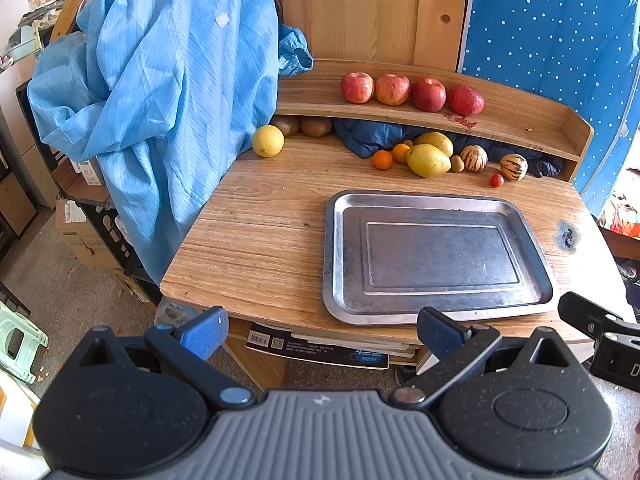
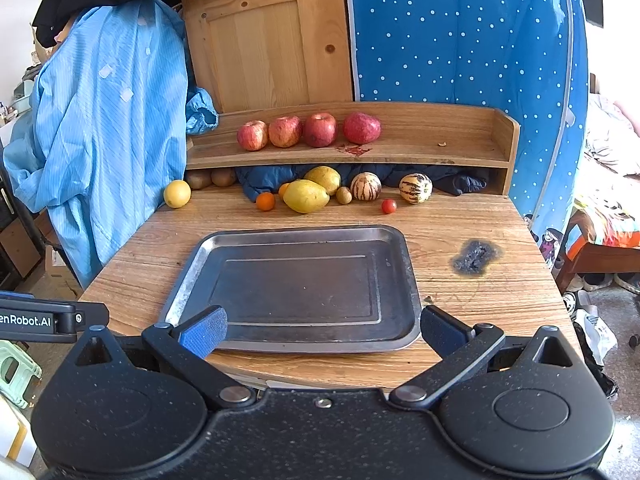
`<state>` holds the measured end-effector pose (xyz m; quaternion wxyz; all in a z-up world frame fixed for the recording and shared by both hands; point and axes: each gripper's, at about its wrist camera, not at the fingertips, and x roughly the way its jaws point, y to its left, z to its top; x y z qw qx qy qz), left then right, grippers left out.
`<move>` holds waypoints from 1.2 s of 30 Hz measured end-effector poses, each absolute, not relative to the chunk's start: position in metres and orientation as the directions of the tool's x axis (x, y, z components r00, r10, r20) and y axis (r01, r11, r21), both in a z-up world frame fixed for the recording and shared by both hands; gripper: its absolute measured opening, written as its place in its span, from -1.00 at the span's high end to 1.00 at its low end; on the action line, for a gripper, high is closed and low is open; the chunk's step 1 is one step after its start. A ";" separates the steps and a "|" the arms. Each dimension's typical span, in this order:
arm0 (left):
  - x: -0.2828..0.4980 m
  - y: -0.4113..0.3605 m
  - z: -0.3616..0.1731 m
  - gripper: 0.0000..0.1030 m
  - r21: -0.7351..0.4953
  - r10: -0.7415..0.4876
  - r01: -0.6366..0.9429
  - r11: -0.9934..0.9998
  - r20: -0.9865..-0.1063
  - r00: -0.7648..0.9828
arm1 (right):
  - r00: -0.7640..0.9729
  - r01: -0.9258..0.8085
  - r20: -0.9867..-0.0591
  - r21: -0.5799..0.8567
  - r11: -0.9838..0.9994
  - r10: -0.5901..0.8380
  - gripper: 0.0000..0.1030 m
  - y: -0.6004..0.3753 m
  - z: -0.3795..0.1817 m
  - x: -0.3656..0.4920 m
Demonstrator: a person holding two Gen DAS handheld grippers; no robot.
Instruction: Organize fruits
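Hovering at the table's near edge, the left gripper (image 1: 322, 332) and right gripper (image 2: 322, 330) are both spread wide, grasping nothing. Fruits (image 2: 306, 196) lie well beyond the fingertips, past the bare metal tray (image 2: 192, 256)

blue coat (image 1: 152, 80) (hanging), dotted blue curtain (image 2: 460, 32), wooden desk (image 2: 480, 232)

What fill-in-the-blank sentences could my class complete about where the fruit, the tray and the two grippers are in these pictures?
1. The number of red fruits in a row on the raised shelf is ____.
2. The metal tray holds ____ fruit.
3. The small red tomato lies on the table between the tray and the two ____ melons.
4. The fingers of the left gripper and the right gripper are both ____.

Missing words: four; no; striped; open
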<state>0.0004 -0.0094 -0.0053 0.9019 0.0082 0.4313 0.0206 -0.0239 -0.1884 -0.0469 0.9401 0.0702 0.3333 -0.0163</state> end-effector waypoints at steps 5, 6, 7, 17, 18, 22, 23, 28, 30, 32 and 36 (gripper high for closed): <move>0.001 -0.017 -0.007 -0.99 0.040 0.054 -0.037 0.999 -0.784 0.619 | 0.771 0.067 -0.636 0.138 0.988 0.037 -0.99 -0.195 -0.050 -0.023; 0.001 -0.019 -0.007 -0.99 0.042 0.057 -0.039 0.998 -0.786 0.616 | 0.770 0.066 -0.637 0.140 0.988 0.039 -0.99 -0.195 -0.050 -0.023; 0.001 -0.020 -0.008 -0.99 0.044 0.060 -0.042 0.998 -0.789 0.612 | 0.766 0.062 -0.641 0.146 0.987 0.047 -0.99 -0.197 -0.052 -0.024; 0.001 -0.028 -0.017 -0.99 0.045 0.069 -0.057 0.997 -0.813 0.578 | 0.765 0.021 -0.640 0.142 0.990 0.076 -0.99 -0.192 -0.056 -0.020; 0.001 -0.027 -0.018 -0.99 0.045 0.070 -0.058 0.997 -0.814 0.577 | 0.767 0.021 -0.637 0.139 0.990 0.073 -0.99 -0.191 -0.055 -0.017; 0.011 -0.022 -0.019 -0.99 0.039 0.072 -0.070 0.997 -0.821 0.566 | 0.768 0.013 -0.637 0.117 0.993 0.065 -0.99 -0.183 -0.058 -0.001; 0.014 -0.020 -0.019 -0.99 0.037 0.073 -0.074 0.997 -0.822 0.564 | 0.768 0.010 -0.638 0.114 0.993 0.065 -0.99 -0.180 -0.060 0.004; 0.050 0.005 -0.028 -0.99 0.010 0.064 -0.104 0.995 -0.844 0.532 | 0.775 0.012 -0.629 0.102 0.995 0.055 -0.99 -0.158 -0.065 0.052; 0.071 0.021 -0.032 -0.99 -0.008 0.054 -0.114 0.993 -0.845 0.532 | 0.768 0.023 -0.638 0.104 0.994 0.049 -0.99 -0.146 -0.066 0.081; 0.093 0.036 -0.036 -0.99 -0.029 0.036 -0.112 0.993 -0.845 0.533 | 0.764 0.030 -0.644 0.094 0.995 0.038 -0.99 -0.130 -0.065 0.107; 0.154 0.064 -0.042 -0.99 -0.060 -0.018 -0.068 0.996 -0.866 0.500 | 0.751 0.051 -0.661 0.070 0.996 0.008 -0.99 -0.097 -0.076 0.152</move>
